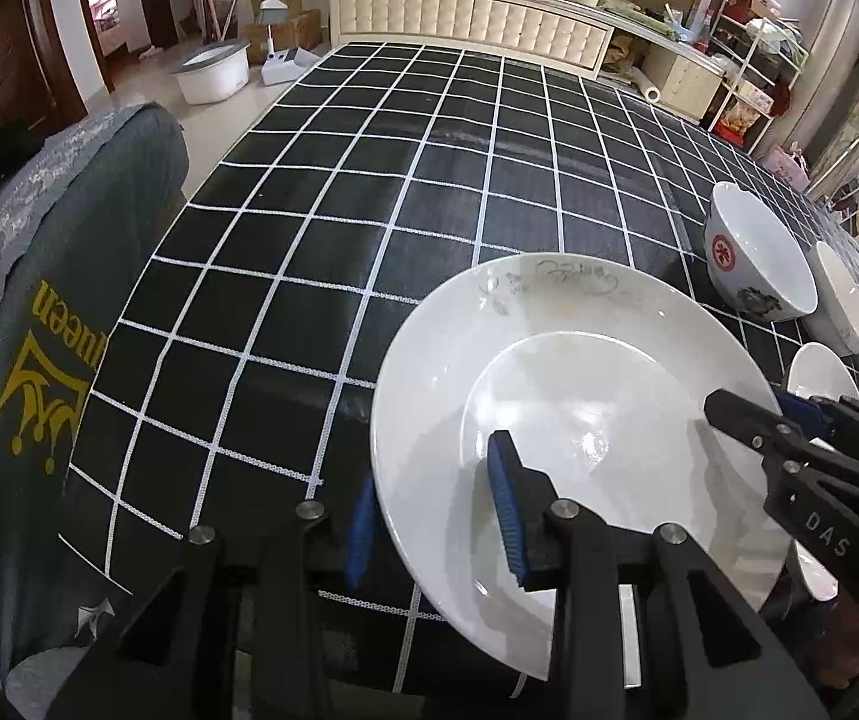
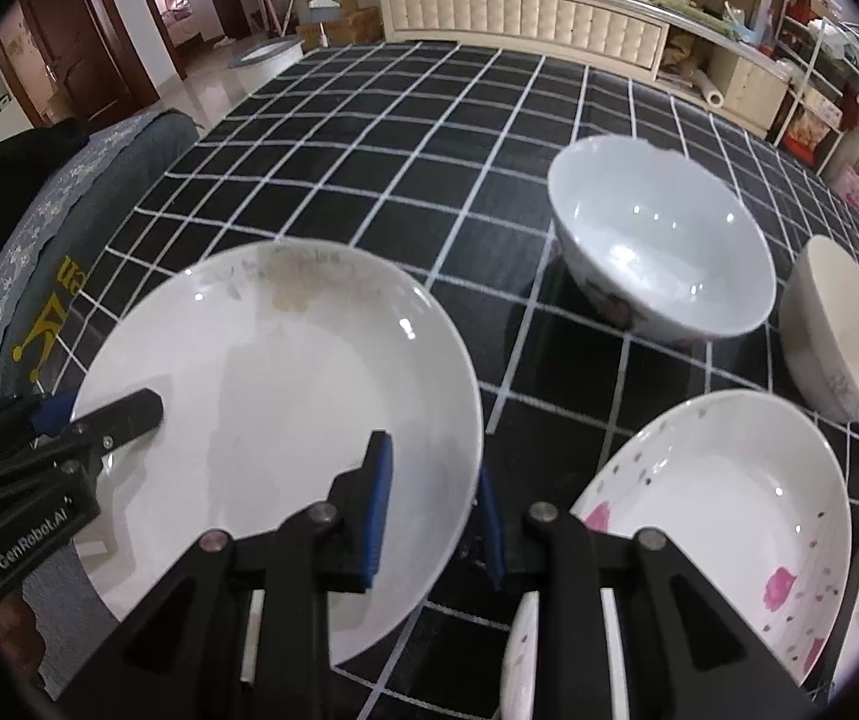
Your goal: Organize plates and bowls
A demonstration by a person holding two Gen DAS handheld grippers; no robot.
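— Where do we have the white plate (image 1: 573,396)?

— Between both tools, over the near edge of the checked surface (image 1: 369,192). Our left tool (image 1: 435,510) straddles its left rim, one blue pad inside the dish and one outside; we cannot tell whether the pads actually press the rim.

— And our right tool (image 2: 429,510)?

— Same on the right rim, jaws set narrowly around it. Beyond sit the large white bowl (image 2: 663,240), a cream bowl (image 2: 843,336) beside it, and the pink-flowered plate (image 2: 723,516) just right of ours.
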